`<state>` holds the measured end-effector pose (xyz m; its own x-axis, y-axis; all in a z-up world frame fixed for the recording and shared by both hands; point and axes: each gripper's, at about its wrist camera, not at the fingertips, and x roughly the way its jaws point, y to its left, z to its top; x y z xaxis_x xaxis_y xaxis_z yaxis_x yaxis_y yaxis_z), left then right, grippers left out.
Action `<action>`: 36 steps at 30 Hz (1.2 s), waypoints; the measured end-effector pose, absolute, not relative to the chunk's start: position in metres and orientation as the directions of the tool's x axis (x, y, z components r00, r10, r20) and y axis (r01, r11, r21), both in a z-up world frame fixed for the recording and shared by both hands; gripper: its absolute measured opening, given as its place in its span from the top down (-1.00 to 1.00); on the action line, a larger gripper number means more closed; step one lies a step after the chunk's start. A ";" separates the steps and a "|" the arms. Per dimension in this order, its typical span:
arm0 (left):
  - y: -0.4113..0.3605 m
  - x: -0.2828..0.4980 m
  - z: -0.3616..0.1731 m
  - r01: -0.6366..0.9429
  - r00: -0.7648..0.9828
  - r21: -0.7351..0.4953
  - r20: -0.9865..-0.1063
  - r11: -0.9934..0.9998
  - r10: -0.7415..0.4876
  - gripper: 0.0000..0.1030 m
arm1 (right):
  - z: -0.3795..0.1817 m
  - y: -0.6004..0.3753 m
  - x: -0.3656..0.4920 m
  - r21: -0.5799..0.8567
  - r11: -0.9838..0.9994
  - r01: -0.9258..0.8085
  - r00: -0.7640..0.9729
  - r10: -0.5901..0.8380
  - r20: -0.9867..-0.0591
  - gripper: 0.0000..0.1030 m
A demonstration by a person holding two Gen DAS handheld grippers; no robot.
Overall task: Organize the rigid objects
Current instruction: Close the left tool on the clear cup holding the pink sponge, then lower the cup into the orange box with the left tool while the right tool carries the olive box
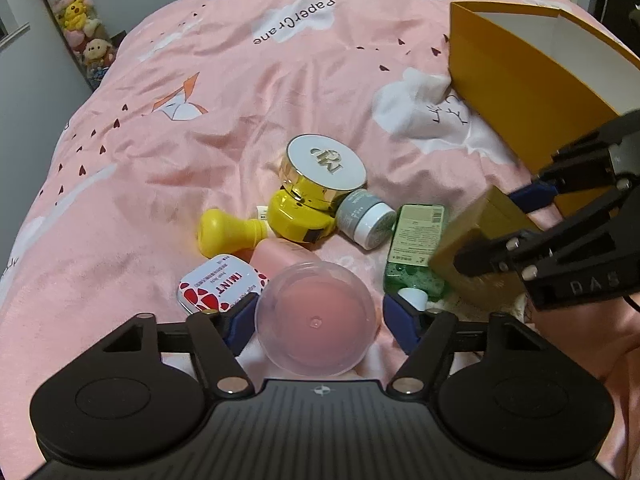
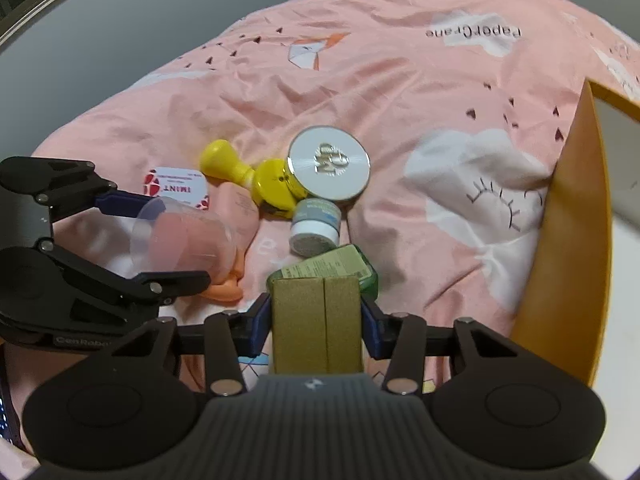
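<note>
A clear round jar (image 1: pixel 316 322) with a pink inside sits between the jaws of my left gripper (image 1: pixel 320 316). The left pad (image 1: pixel 240 320) touches it and a thin gap shows at the right pad (image 1: pixel 400 320), so the gripper is open around it. In the right wrist view the jar (image 2: pixel 180 236) lies tilted between the same fingers. My right gripper (image 2: pixel 318 316) is shut on a gold cardboard box (image 2: pixel 318 324), held just in front of a green bottle (image 2: pixel 344 264). The open orange carton (image 1: pixel 520 92) stands at the right.
A pile lies on the pink quilt (image 1: pixel 240 100): a red-and-white mint tin (image 1: pixel 220 284), a pink bottle (image 1: pixel 280 256), a yellow bulb-shaped toy (image 1: pixel 224 232), a yellow tub (image 1: pixel 296 216) under a gold-rimmed white compact (image 1: pixel 326 160), and a grey-and-white jar (image 1: pixel 366 218). Plush toys (image 1: pixel 76 12) line the far left.
</note>
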<state>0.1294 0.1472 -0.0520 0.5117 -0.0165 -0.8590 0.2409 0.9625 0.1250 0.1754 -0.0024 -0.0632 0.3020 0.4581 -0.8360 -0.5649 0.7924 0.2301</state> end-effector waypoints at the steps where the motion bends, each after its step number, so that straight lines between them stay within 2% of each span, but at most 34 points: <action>1: 0.148 0.130 -0.053 0.236 0.512 0.123 -0.859 0.964 -0.016 -0.43 | -0.066 -0.002 0.176 0.237 0.792 -0.562 0.294 0.459 -0.839 0.09; 2: 0.149 0.130 -0.053 0.232 0.513 0.118 -0.858 0.966 -0.018 -0.34 | -0.067 -0.002 0.175 0.239 0.793 -0.561 0.290 0.458 -0.840 0.09; 3: 0.150 0.130 -0.053 0.229 0.513 0.108 -0.858 0.968 -0.025 -0.33 | -0.067 -0.001 0.174 0.235 0.794 -0.561 0.293 0.457 -0.840 0.11; 9: 0.149 0.124 -0.047 0.206 0.544 0.097 -0.839 0.974 -0.032 -0.32 | -0.062 -0.004 0.166 0.232 0.789 -0.568 0.312 0.467 -0.827 0.12; 16: 0.141 0.112 -0.005 0.232 0.593 0.091 -0.802 0.968 -0.067 -0.32 | -0.027 -0.023 0.155 0.239 0.775 -0.586 0.383 0.525 -0.760 0.12; 23: 0.107 0.108 0.052 0.404 0.635 0.144 -0.755 0.903 -0.164 -0.32 | 0.026 -0.060 0.154 0.243 0.784 -0.571 0.470 0.555 -0.687 0.12; 27: 0.074 0.109 0.076 0.523 0.649 0.218 -0.729 0.824 -0.220 -0.32 | 0.053 -0.093 0.159 0.229 0.813 -0.535 0.525 0.532 -0.665 0.12; 32: 0.031 0.111 0.093 0.671 0.618 0.265 -0.716 0.693 -0.324 -0.32 | 0.072 -0.136 0.161 0.189 0.861 -0.473 0.586 0.467 -0.662 0.12; 36: -0.004 0.118 0.085 0.752 0.572 0.301 -0.740 0.587 -0.354 -0.33 | 0.065 -0.166 0.167 0.154 0.901 -0.404 0.596 0.388 -0.703 0.12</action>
<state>0.1176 -0.0036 0.0854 0.5723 -0.3538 -0.7398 0.7516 0.5871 0.3006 0.1672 -0.1663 0.0648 0.5957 0.3877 -0.7034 -0.4044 0.9015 0.1543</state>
